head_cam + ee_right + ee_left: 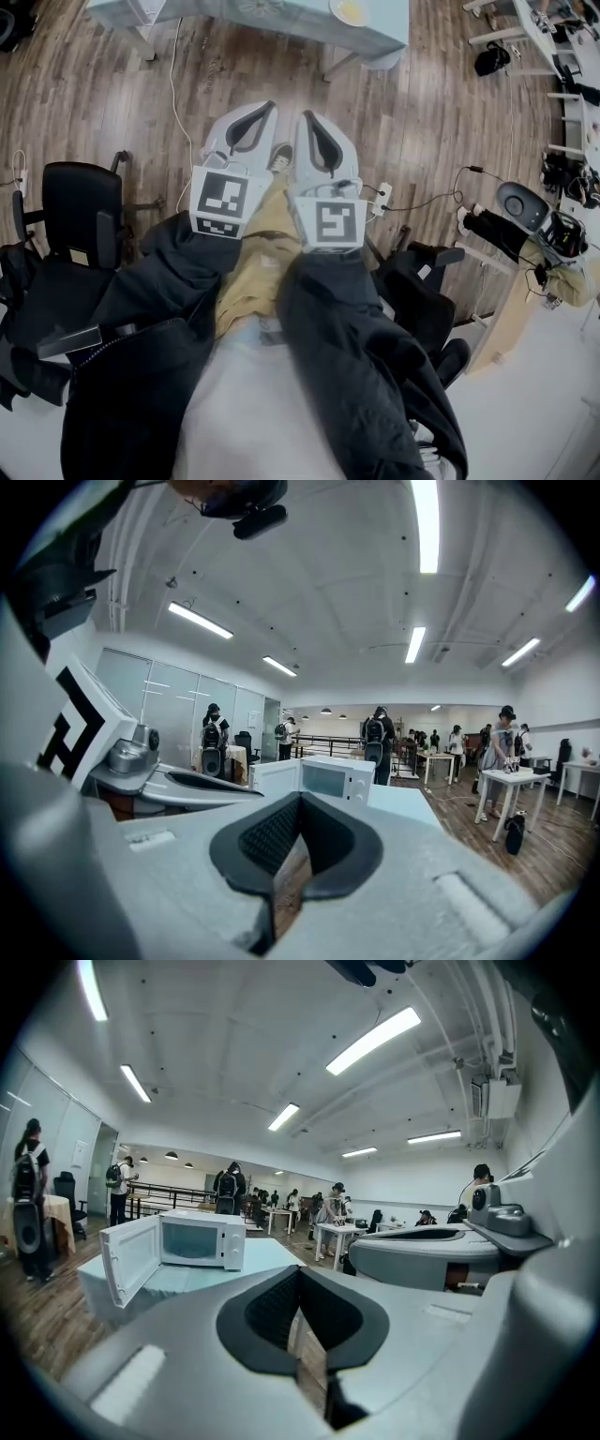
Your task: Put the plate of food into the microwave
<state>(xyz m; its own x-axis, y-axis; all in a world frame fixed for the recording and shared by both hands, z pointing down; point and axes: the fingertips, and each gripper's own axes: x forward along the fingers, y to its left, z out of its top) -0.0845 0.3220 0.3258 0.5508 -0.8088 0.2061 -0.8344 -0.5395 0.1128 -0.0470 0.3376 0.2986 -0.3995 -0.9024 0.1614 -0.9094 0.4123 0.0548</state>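
Plate of food [349, 11] sat on the table [300, 28] at 12 o'clock, well apart from the left gripper [265, 109] and the right gripper [307, 119], both closed on nothing, so reaching seemingly had not begun and the next move needed an approach and opened jaws.

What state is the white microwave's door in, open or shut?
Open. In the left gripper view, the white box-shaped microwave has its door swung wide out to the left, with the inside exposed.
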